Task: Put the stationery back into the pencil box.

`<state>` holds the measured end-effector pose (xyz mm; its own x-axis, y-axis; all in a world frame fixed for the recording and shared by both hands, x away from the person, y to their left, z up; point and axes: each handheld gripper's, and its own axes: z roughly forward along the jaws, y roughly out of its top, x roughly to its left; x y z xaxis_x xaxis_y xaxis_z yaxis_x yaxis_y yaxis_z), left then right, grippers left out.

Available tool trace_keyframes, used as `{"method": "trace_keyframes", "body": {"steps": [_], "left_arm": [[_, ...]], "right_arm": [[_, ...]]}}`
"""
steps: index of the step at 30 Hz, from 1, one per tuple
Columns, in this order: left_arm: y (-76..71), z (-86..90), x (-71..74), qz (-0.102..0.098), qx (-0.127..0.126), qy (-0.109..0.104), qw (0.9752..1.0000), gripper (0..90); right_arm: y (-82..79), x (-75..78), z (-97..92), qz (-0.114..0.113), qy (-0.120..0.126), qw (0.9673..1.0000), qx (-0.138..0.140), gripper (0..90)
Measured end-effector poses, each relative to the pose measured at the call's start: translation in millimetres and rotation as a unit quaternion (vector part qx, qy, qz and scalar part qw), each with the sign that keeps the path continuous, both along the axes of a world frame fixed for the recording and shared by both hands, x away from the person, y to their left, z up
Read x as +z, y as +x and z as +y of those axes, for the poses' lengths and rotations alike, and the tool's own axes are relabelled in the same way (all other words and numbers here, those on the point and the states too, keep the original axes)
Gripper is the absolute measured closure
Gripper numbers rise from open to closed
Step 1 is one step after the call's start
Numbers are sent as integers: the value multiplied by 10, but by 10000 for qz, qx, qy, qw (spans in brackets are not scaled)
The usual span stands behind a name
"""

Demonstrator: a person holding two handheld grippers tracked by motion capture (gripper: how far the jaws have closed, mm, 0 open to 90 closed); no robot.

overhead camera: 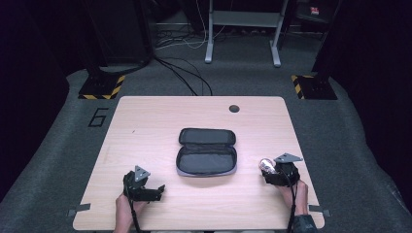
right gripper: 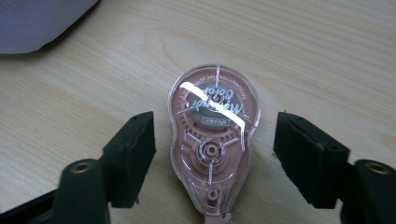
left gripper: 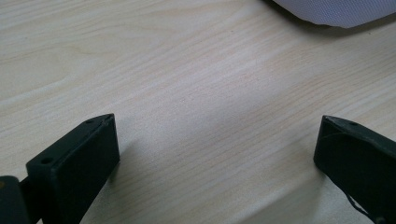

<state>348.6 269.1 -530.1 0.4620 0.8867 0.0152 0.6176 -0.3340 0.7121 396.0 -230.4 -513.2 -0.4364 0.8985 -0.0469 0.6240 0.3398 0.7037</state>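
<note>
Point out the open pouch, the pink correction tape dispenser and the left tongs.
open pouch point(overhead camera: 206, 160): high view, grey lining of its near half.
pink correction tape dispenser point(right gripper: 212, 140): right gripper view, clear casing over its gears.
left tongs point(overhead camera: 158, 190): high view, midway between the tips.
</note>
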Motion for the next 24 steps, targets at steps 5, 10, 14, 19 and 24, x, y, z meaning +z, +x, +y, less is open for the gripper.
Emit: {"method": "trace_keyframes", "body": {"steps": [5, 10, 14, 19, 24], "left_arm": [[0, -2, -1, -4, 7, -12, 10000, 2], [0, -2, -1, -5, 7, -13, 10000, 2], [0, -1, -1, -2, -1, -3, 10000, 2], [0, -1, -1, -4, 4, -8, 10000, 2], [0, -2, -1, -5, 7, -13, 10000, 1]], "right_arm": [[-15, 0, -23, 16, 40, 10000, 81, 403], [-5, -17, -18, 3, 37, 9999, 146, 461], [-17, -42, -8, -47, 129, 9999, 63, 490], [-34, -40, -14, -28, 101, 9999, 60, 494], [-61, -21, -3, -75, 187, 9998, 23, 496]]}}
